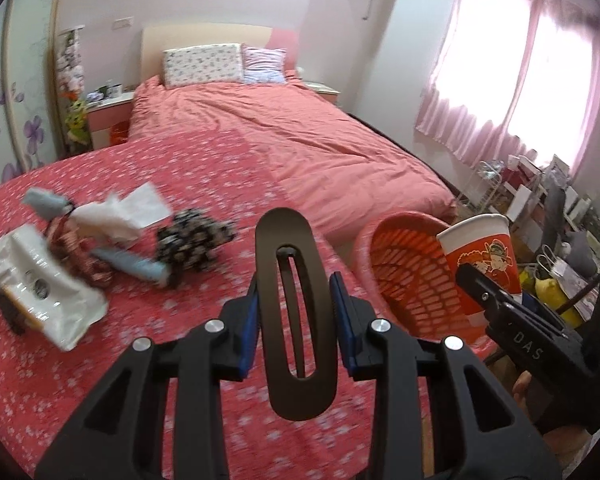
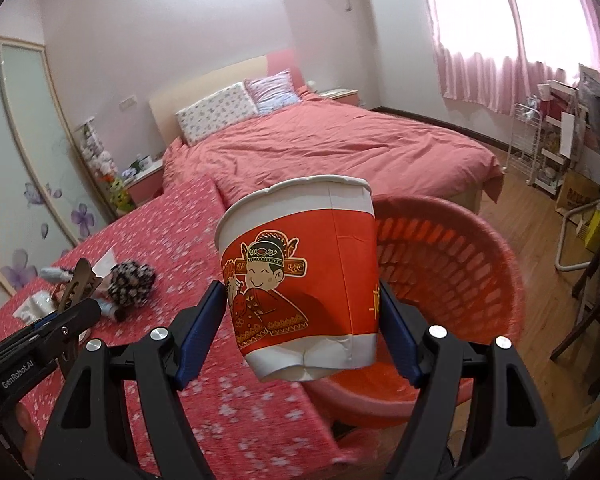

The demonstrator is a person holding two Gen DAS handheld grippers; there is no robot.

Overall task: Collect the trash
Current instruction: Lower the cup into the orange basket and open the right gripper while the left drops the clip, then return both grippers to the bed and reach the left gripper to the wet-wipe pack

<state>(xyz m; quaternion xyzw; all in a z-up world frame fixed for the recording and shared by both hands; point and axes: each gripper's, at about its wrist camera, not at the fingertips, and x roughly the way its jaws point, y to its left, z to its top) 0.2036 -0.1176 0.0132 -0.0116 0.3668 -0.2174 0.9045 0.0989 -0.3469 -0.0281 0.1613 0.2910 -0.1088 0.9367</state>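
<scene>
My left gripper is shut on a dark brown oval hair clip, held upright above the red floral cloth. My right gripper is shut on a red and white paper cup with a cartoon figure, held just in front of the orange plastic basket. The cup and basket also show at the right of the left wrist view. The left gripper with the clip shows at the left of the right wrist view.
On the red floral cloth lie a white plastic bag, crumpled tissue, a black floral scrunchie and blue-grey items. A pink bed lies behind. Shelves and clutter stand at the right under the window.
</scene>
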